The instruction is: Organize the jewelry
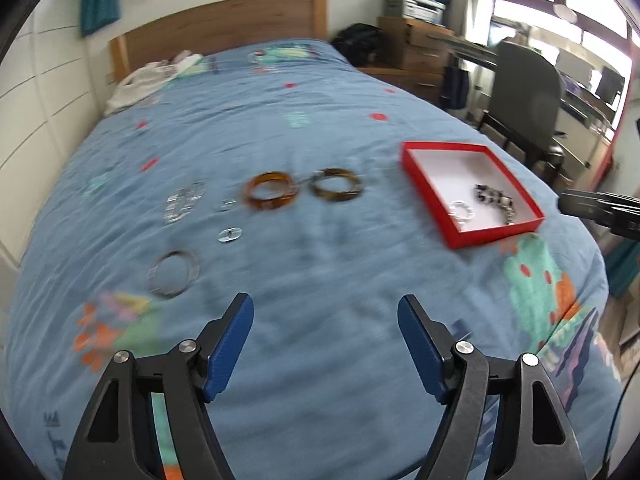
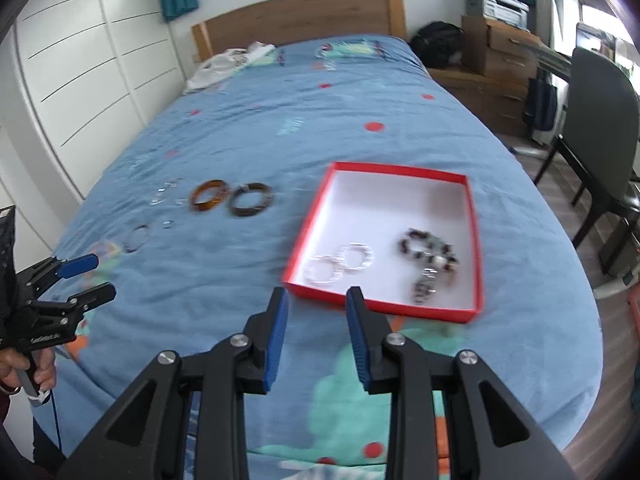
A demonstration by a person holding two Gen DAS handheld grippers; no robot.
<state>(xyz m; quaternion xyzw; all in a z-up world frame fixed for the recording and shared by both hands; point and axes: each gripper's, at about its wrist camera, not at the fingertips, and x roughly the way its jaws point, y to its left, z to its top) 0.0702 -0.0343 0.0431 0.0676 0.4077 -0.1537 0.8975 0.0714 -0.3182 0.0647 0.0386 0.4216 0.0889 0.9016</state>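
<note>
**Both grippers empty above the bed, 7 pieces still loose**

My left gripper [image 1: 325,312] hangs over the near part of the blue bedspread [image 1: 320,128] with its jaws spread wide and nothing between them. My right gripper [image 2: 317,300] is narrower but also holds nothing, its tips just short of the red box [image 2: 475,240] near the bed's right edge.

The box holds 2 white rings [image 2: 340,265] and a dark beaded bracelet [image 2: 430,254]. Loose toward the left edge lie an amber bangle [image 1: 271,191], a brown bangle [image 1: 335,184], a silver bangle [image 1: 173,274] and small silver pieces [image 1: 185,201].

My worry: the soft, wrinkled bedspread gives under the pads, so a thin bangle could tip or slide away, and the 2 bangles lying close together could be nudged as 1. Small pieces may sink into folds.

I can read no writing or brand.
</note>
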